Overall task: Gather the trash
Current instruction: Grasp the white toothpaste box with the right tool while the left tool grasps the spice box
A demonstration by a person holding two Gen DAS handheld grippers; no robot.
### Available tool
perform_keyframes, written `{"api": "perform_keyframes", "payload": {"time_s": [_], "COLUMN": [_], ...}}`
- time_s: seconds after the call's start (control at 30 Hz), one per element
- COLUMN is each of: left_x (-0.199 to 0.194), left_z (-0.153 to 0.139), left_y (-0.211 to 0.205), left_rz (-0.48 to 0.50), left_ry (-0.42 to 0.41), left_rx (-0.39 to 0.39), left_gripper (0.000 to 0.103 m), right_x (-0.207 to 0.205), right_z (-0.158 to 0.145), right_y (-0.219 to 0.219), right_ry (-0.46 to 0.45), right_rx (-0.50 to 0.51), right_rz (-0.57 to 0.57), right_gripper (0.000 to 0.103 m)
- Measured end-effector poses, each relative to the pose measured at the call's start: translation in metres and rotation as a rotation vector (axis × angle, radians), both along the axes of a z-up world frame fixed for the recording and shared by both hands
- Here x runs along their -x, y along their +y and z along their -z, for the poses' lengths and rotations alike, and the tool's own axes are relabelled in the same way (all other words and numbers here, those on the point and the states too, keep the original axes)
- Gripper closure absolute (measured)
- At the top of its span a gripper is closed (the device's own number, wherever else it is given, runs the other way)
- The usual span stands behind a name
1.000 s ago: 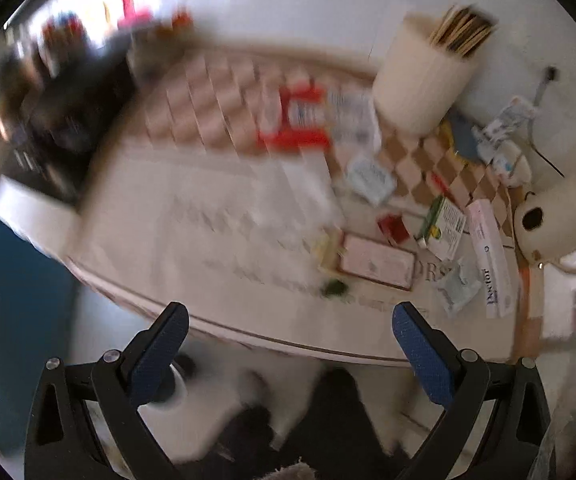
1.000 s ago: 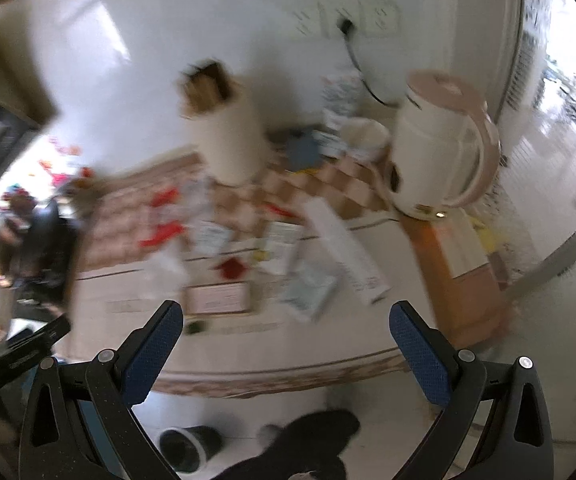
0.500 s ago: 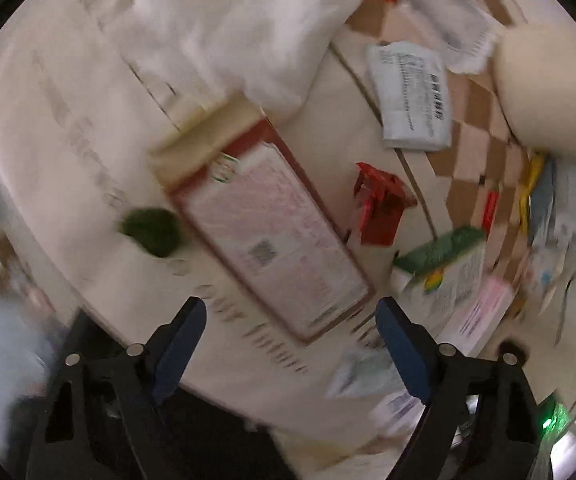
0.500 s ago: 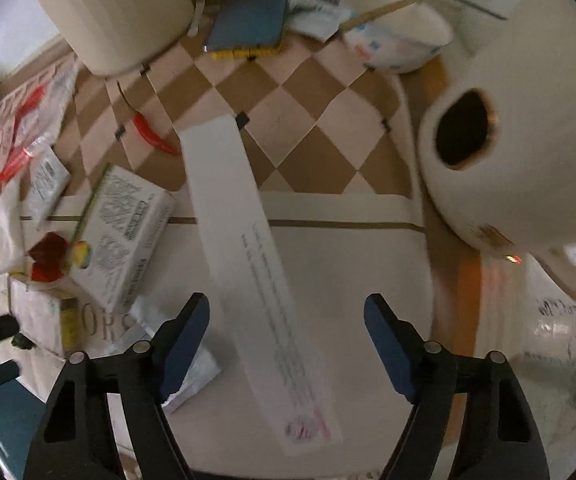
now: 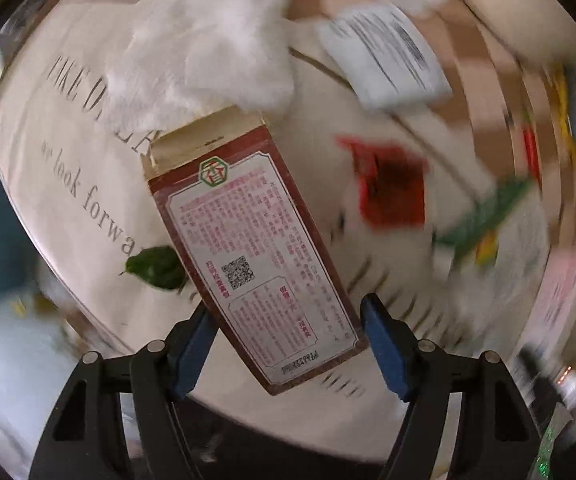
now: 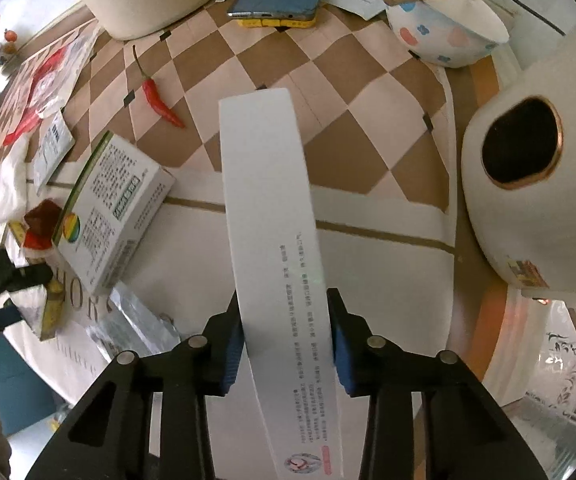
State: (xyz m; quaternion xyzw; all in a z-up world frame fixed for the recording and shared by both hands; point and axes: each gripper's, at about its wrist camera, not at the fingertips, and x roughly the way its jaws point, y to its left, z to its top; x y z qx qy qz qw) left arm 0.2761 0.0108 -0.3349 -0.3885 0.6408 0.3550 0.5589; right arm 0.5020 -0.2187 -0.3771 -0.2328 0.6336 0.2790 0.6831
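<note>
Left gripper (image 5: pixel 288 344) points straight down over the table's (image 5: pixel 48 184) near edge, astride the near end of a red carton (image 5: pixel 256 256). Jaws have just been closing. One blue pad touches the carton's side, the other stands just clear: not gripped. A green leaf (image 5: pixel 154 268) lies against the carton's left side, a white tissue (image 5: pixel 204 52) overlaps its far end, and a red wrapper (image 5: pixel 392 184) sits near on the right. Open cloth lies left of the leaf.

Right gripper (image 6: pixel 286 340), also pointing down, has been closing on a long white box (image 6: pixel 272 232); both pads press its sides. The box runs from the near edge toward the checkered mat. A green-edged box (image 6: pixel 112 208) lies near its left, a kettle (image 6: pixel 536 200) well apart on its right, with bare cloth between.
</note>
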Motion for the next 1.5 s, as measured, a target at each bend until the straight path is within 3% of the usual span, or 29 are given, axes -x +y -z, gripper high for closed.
{"api": "perform_keyframes", "payload": {"time_s": [0.13, 0.17, 0.3, 0.37, 0.4, 0.57, 0.67, 0.9, 0.93, 1.0, 1.03, 1.1, 1.2, 1.27, 1.33, 1.4, 1.5], "left_x": [0.003, 0.003, 0.005, 0.006, 0.009, 0.005, 0.006, 0.019, 0.005, 0.011, 0.007, 0.015, 0.027, 0.039, 0.058, 0.081, 0.108], "left_z": [0.0, 0.0, -0.01, -0.015, -0.017, -0.045, -0.08, -0.153, -0.146, -0.163, -0.154, -0.149, -0.139, -0.119, -0.091, -0.071, -0.049], "left_y": [-0.015, -0.014, -0.011, -0.008, -0.007, -0.026, -0.033, -0.044, -0.056, -0.06, -0.042, -0.021, -0.005, 0.008, 0.023, 0.032, 0.032], "left_rz": [0.086, 0.094, 0.047, 0.021, 0.027, 0.12, 0.162, 0.205, 0.202, 0.193, 0.187, 0.177, 0.143, 0.1, 0.032, -0.048, -0.127], "left_ry": [0.053, 0.069, 0.036, 0.013, 0.008, 0.029, 0.02, -0.032, -0.038, -0.056, -0.065, -0.079, -0.125, -0.218, -0.305, -0.355, -0.401], "left_rx": [-0.034, -0.047, -0.07, -0.079, -0.088, -0.201, -0.281, -0.495, -0.515, -0.561, -0.575, -0.591, -0.551, -0.437, -0.257, -0.158, -0.044], "left_gripper": [0.034, 0.028, 0.026, 0.03, 0.037, 0.039, 0.04, 0.043, 0.044, 0.044, 0.052, 0.082, 0.08, 0.08, 0.078, 0.078, 0.066], "right_x": [0.0, 0.0, -0.004, -0.004, -0.004, -0.002, -0.001, -0.008, -0.007, 0.003, 0.007, 0.031, 0.048, 0.063, 0.074, 0.081, 0.088], "right_z": [0.002, 0.002, 0.005, 0.008, 0.01, 0.015, 0.012, -0.034, -0.04, -0.055, -0.063, -0.08, -0.094, -0.1, -0.095, -0.097, -0.1], "right_y": [-0.022, -0.025, -0.037, -0.039, -0.039, -0.049, -0.051, -0.066, -0.065, -0.056, -0.052, -0.017, 0.009, 0.025, 0.044, 0.046, 0.046], "right_ry": [0.009, 0.004, -0.007, -0.004, -0.001, -0.018, -0.026, -0.075, -0.081, -0.097, -0.1, -0.11, -0.122, -0.135, -0.141, -0.147, -0.151], "right_rx": [0.002, 0.003, 0.002, 0.006, 0.015, 0.034, 0.005, -0.08, -0.093, -0.121, -0.139, -0.16, -0.194, -0.201, -0.195, -0.187, -0.189], "right_rz": [-0.013, -0.014, -0.02, -0.019, -0.023, -0.048, -0.024, -0.034, -0.043, -0.067, -0.078, -0.099, -0.134, -0.157, -0.157, -0.146, -0.115], "right_gripper": [0.064, 0.064, 0.064, 0.064, 0.064, 0.065, 0.066, 0.067, 0.067, 0.067, 0.067, 0.067, 0.067, 0.067, 0.067, 0.067, 0.067]}}
